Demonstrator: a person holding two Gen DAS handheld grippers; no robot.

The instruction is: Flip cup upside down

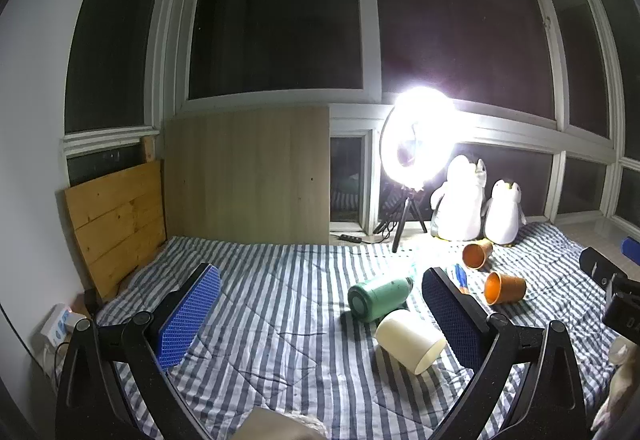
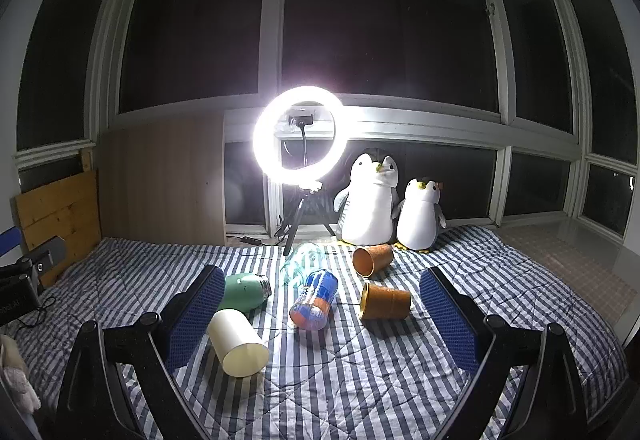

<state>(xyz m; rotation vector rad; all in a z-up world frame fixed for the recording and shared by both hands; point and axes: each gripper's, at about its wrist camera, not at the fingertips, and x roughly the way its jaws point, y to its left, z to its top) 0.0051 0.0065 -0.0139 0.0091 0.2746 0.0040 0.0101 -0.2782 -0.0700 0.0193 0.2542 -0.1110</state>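
A cream cup (image 1: 410, 340) lies on its side on the striped bedcover (image 1: 280, 300), mouth toward me and to the right; it also shows in the right wrist view (image 2: 238, 342). Two orange cups (image 2: 385, 301) (image 2: 373, 259) lie on their sides farther back. My left gripper (image 1: 320, 314) is open and empty, with the cream cup just inside its right finger (image 1: 452, 316). My right gripper (image 2: 322, 314) is open and empty above the bed, with the cream cup next to its left finger (image 2: 196, 312).
A green flask (image 2: 244, 290), a blue-and-orange can (image 2: 314, 300) and a clear bottle (image 2: 302, 262) lie on the bed. A lit ring light on a tripod (image 2: 299, 136) and two plush penguins (image 2: 370, 200) stand at the back. A wooden headboard (image 1: 116, 224) is at left.
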